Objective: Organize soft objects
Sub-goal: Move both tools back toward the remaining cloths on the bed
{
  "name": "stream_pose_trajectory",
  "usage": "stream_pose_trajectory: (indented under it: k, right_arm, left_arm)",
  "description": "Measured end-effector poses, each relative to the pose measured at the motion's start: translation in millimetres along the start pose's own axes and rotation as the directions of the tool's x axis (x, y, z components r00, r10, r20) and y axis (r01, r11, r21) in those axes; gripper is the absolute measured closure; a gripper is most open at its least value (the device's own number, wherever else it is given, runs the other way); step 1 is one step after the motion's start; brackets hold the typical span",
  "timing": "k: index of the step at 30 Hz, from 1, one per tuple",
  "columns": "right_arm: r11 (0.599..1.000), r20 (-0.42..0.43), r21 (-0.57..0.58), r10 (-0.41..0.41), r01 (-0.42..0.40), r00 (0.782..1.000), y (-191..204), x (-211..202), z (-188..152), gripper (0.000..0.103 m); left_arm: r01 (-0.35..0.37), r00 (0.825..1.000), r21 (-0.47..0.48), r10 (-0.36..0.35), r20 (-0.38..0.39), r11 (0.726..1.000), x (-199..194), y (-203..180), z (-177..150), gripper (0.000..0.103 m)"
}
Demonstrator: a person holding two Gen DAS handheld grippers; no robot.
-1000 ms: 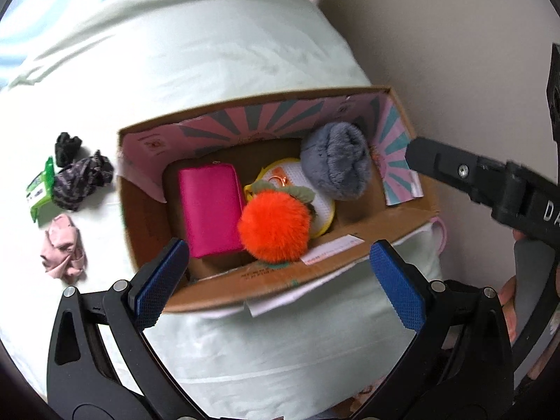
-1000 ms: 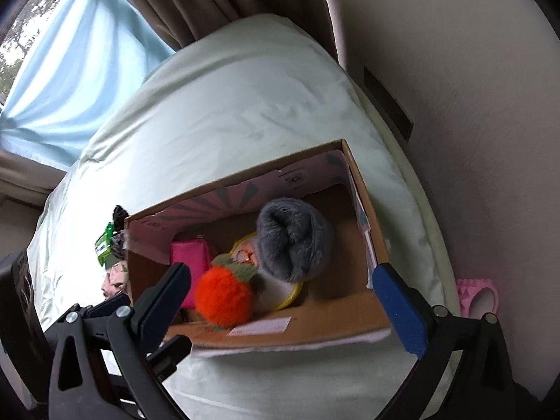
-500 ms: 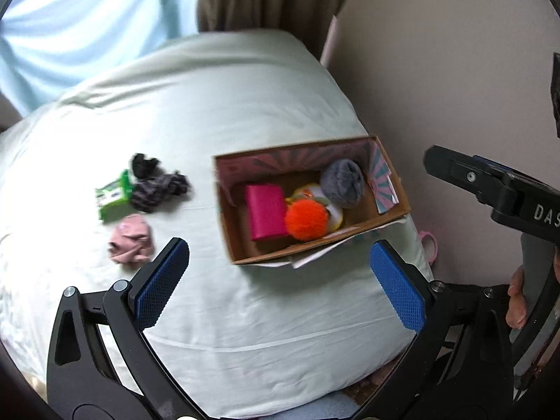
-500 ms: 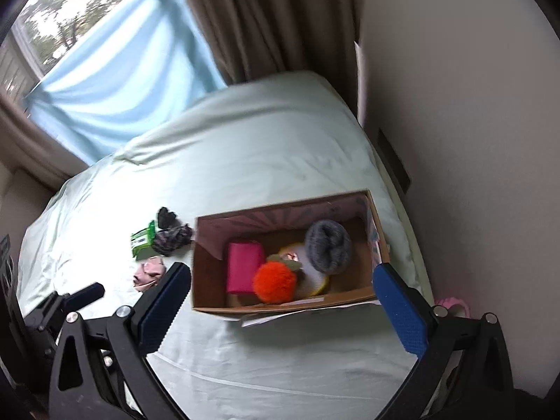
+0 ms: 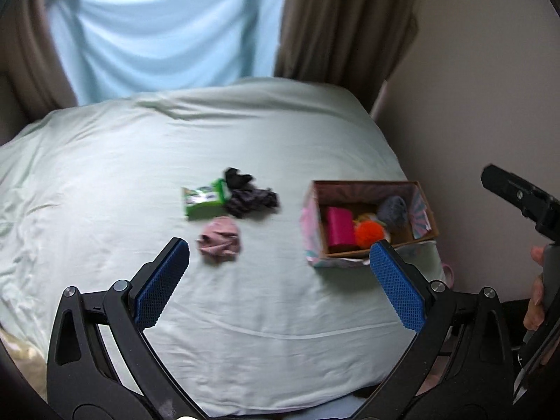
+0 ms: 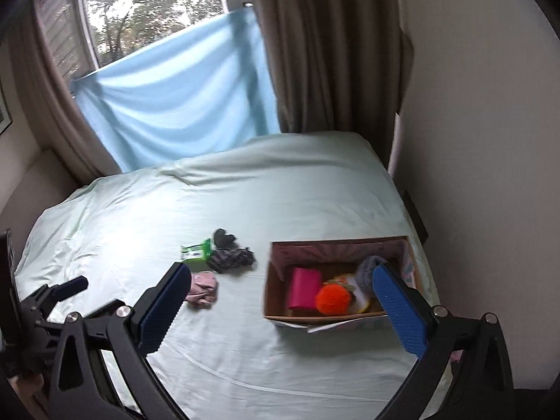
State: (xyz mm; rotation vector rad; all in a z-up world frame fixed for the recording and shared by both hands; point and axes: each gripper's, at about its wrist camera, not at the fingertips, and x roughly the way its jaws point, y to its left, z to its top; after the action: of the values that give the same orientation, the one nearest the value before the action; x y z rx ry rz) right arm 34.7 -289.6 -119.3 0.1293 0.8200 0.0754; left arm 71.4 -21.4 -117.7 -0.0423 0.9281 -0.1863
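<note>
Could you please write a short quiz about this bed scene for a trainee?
1. True or false: the orange pom-pom lies inside the cardboard box.
2. Which item lies on the bed sheet, outside the box? A. pink scrunchie B. magenta pouch C. grey fluffy item
3. Fill in: both the left gripper and the right gripper are ____.

Key: 1 true; 2 A; 3 open.

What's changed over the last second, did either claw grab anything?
Both claws pulled back from the cardboard box; left claw and right claw stayed open and empty. The box contents and the pink scrunchie on the bed haven't moved.
</note>
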Motion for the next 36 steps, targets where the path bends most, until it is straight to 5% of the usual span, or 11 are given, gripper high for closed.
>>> stream_pose_trajectory:
  k: [6, 13, 22, 36]
  right_arm:
    - [0.999, 0.028, -0.034, 0.013, -0.012, 1.000, 50.0, -0.1, -10.1, 0.000]
    - [1.000, 0.002, -0.030, 0.001, -0.001, 1.000, 95.6, 36.6, -8.5, 0.000]
    - [1.000, -0.078, -0.027, 0.006, -0.008, 0.997, 137.8, 130.8, -6.7, 0.000]
    - [0.992, -0.293, -0.091, 0.061, -0.092, 0.954, 145.6, 302.8, -6.5, 0.000]
  left_arm:
    - [-0.034, 0.999, -0.022, 0.035, 0.038, 0.999, -22.3, 58.3, -3.8, 0.000]
    - [-0.020, 1.000, -0.018, 0.020, 0.016, 1.000, -1.2, 108.9, 4.0, 0.000]
    - [0.032, 0.998, 0.088, -0.026, -0.061, 0.996, 75.8, 144.8, 11.5, 0.001]
    - [0.074, 0.982, -0.008, -0.074, -0.171, 0.997, 234.6, 145.4, -16.5, 0.003]
